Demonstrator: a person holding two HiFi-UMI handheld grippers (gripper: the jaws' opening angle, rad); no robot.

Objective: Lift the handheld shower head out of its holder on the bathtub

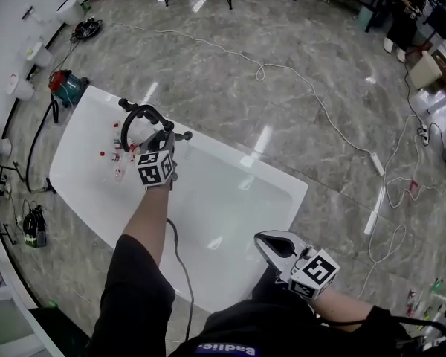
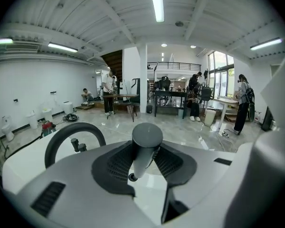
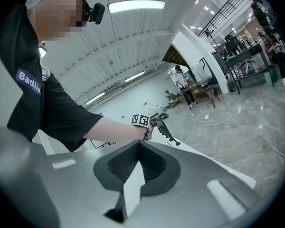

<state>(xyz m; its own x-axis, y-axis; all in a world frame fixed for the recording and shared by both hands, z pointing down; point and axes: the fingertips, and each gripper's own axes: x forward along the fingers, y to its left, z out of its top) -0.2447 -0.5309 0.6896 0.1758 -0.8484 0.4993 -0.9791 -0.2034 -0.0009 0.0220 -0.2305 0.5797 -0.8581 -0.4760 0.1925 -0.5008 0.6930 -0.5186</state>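
From the head view, your left tongs reach over the far end of the white bathtub, just beside the black arched faucet. They are clamped on the dark handheld shower head, which sticks out sideways past them. Your right tongs hang near your body over the near rim, well apart from all of that. In the left gripper view the grip is plain: both pads press on the grey handle of the shower head, which stands tilted between them with its lower end in sight. The faucet arch sits off to the left, and no holder shows around the handle. In the right gripper view the right tongs are together with nothing between them. Beyond them the shower head slants out of your left tongs, apparently above the tub's edge. I'd judge you are in the lift itself, with the head at or just clear of its holder, though no view shows the holder well enough to be sure. The next move calls for a steady upward carry with the clamp firm and the handle kept off the faucet arch. Watch for a hose; none is visible here, but it could tug.
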